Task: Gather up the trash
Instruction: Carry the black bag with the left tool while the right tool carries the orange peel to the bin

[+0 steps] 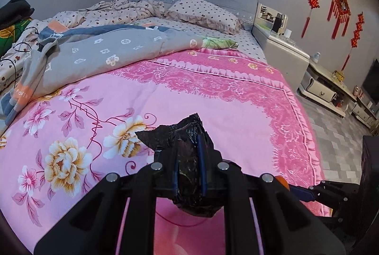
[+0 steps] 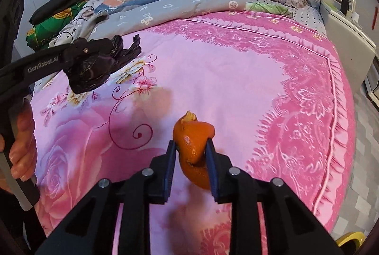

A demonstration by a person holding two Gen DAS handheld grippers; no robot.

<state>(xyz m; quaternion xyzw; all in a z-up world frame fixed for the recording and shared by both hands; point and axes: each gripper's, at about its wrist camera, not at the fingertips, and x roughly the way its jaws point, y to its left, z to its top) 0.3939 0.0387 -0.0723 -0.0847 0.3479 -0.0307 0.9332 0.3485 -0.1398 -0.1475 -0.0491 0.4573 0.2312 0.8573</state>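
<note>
While the left gripper [image 1: 188, 158] clamped a crumpled black plastic bag [image 1: 189, 136] at lower centre above the pink floral bedspread [image 1: 213, 108], the right view showed the right gripper [image 2: 190, 155] pinching an orange peel [image 2: 193, 143] at lower centre.

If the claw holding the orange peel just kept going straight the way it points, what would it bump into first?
Most likely the pink bedspread. The right claw, shut on the orange peel, tilts down toward the bed, and nothing else lies ahead of it. Depth is hard to judge here, so where exactly it lands is uncertain.
</note>
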